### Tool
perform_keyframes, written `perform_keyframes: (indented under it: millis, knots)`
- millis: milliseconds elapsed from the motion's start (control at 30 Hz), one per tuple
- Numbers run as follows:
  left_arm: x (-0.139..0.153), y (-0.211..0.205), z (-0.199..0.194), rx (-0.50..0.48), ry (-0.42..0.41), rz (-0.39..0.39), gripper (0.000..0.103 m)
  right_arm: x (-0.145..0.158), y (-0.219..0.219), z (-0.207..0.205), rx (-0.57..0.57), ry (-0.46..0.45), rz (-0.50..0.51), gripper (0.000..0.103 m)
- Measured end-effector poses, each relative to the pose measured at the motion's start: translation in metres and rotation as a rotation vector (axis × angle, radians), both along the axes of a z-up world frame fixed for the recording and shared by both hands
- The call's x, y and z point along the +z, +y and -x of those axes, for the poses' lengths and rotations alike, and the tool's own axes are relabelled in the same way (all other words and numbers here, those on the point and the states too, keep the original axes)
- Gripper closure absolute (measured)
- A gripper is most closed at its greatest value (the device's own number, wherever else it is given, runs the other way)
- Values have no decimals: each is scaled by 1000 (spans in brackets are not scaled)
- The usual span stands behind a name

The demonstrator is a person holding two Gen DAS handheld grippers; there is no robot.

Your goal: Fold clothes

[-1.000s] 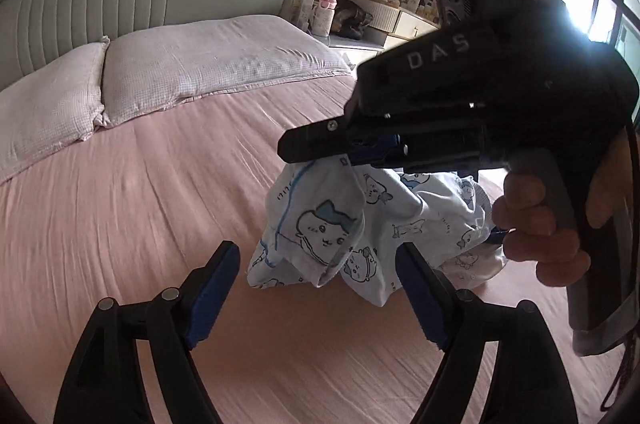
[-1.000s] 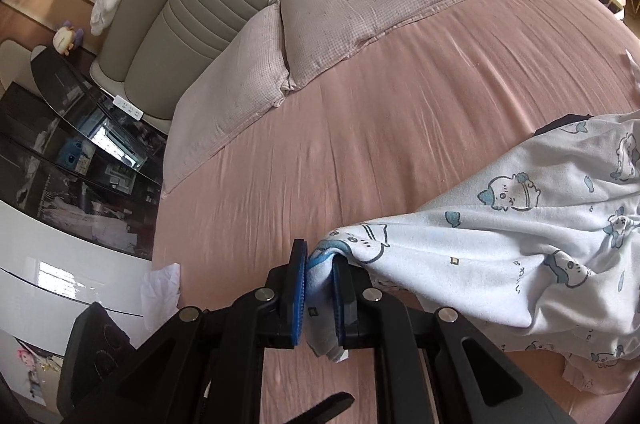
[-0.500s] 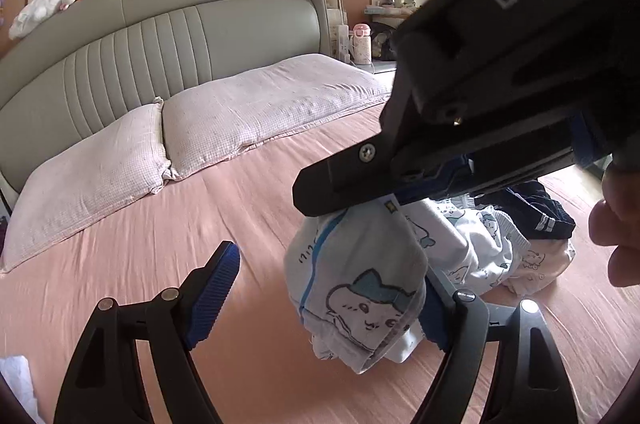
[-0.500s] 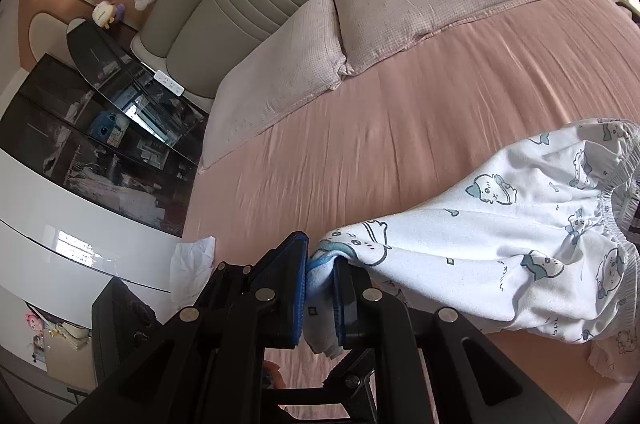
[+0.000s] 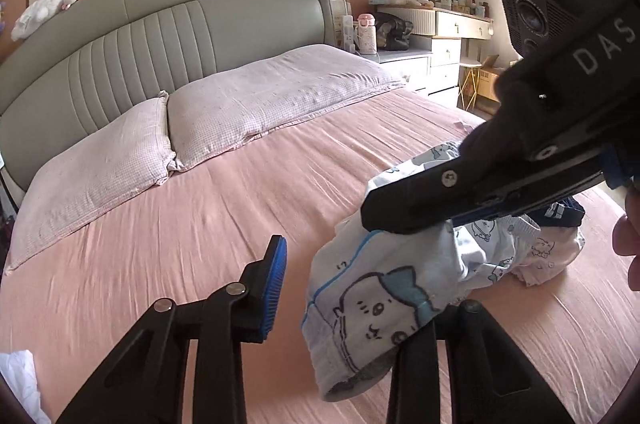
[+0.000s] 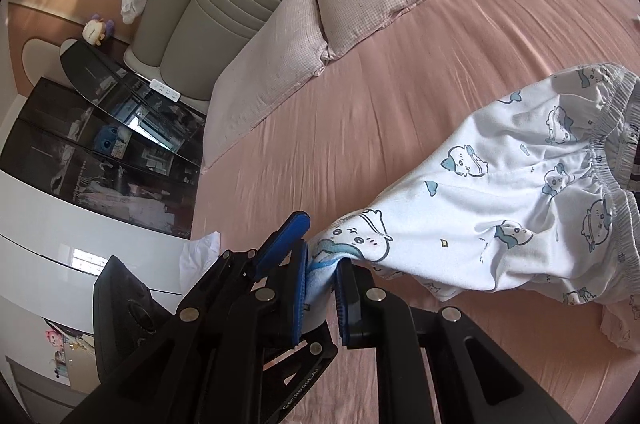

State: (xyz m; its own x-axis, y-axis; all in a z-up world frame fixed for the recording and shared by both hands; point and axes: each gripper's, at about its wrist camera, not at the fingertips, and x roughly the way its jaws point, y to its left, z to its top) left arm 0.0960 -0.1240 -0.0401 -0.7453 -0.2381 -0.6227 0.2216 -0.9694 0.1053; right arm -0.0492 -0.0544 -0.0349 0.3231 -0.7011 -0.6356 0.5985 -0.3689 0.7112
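At the bed's head edge two pillows [image 5: 224, 112] lie side by side against the padded headboard [image 5: 168, 24]. The left gripper [image 5: 340, 288] hovers over the pink bed sheet [image 5: 180, 224]; its jaws are closing, with the hanging end of the white cartoon-print pyjama trousers [image 5: 380, 292] between them, against the right-hand pad while the left-hand pad stands clear of it. The right gripper [image 6: 322, 288] has its jaws nearly shut, pinching the trousers' leg hem. From there the trousers run out toward the bed's right side, the elastic waistband [image 6: 604, 160] farthest off. A dark garment [image 5: 564, 214] lies beyond them near the bed's right edge.
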Motion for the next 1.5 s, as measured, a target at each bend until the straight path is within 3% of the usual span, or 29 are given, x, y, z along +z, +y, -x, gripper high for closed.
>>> perform_keyframes:
  millis: [67, 200, 267, 300, 333, 400, 567, 700, 867, 1000, 1167, 1500]
  knots:
    - [-1, 4, 2, 18, -16, 21, 79, -4, 1, 2, -9, -23, -6, 90]
    - [-1, -17, 2, 34, -32, -186, 88, -12, -1, 6, -21, -59, -27, 87]
    - [-1, -26, -1, 47, -25, -257, 90, -18, -2, 10, -29, -90, -36, 74]
    - [-1, -31, -2, 53, -18, -285, 91, -22, -2, 12, -29, -109, -42, 56]
    - [-2, -35, -4, 52, -9, -310, 91, -25, -3, 14, -23, -133, -49, 32]
    - [-3, -44, -6, 91, -14, -316, 91, -30, -1, 20, -25, -157, -57, 18]
    - [-1, -70, -15, 157, -4, -295, 91, -37, 15, 46, -102, -46, -140, 18]
    - [-3, -89, -20, 188, -10, -333, 91, -56, 42, 80, -234, -78, -177, 18]
    - [-1, -94, -24, 202, -6, -312, 91, -77, 76, 118, -389, -92, -225, 18]
    - [1, -102, -28, 229, -9, -309, 91, -88, 92, 136, -437, -141, -213, 18]
    - [5, -109, -34, 282, -14, -296, 91, -87, 97, 145, -462, -100, -222, 18]
    - [20, -118, -43, 313, -7, -183, 91, -113, 80, 123, -323, 64, -373, 18]
